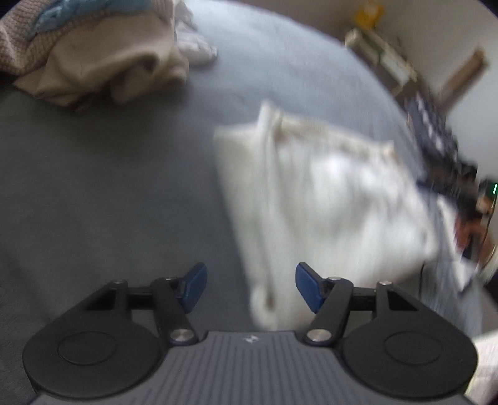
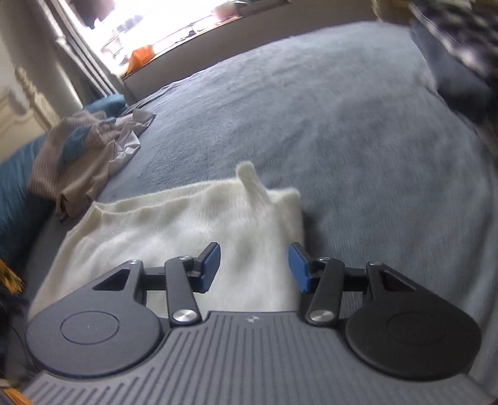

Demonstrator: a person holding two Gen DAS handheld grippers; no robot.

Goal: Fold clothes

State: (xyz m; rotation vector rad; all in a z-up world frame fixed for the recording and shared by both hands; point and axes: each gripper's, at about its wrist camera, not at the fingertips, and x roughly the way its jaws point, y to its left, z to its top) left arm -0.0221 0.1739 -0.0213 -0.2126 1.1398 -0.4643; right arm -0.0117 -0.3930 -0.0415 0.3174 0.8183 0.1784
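Note:
A cream fuzzy sweater [image 1: 323, 193] lies folded flat on the grey bedspread [image 1: 109, 187], blurred in the left wrist view. My left gripper [image 1: 250, 286] hovers above the sweater's near left corner, jaws open, nothing between the blue pads [image 1: 194, 286]. In the right wrist view the same sweater [image 2: 186, 224] lies just ahead, with a small tab of fabric sticking up at its far edge. My right gripper [image 2: 254, 268] hangs over its near right part, jaws apart, and the pads [image 2: 298, 268] press on nothing.
A heap of unfolded clothes [image 1: 93, 53], beige, brown knit and blue, sits at the bed's far left and shows too as the pile [image 2: 84, 149]. Dark patterned fabric [image 1: 435, 146] lies beyond the sweater's right side. A bright window sill [image 2: 186, 28] runs behind the bed.

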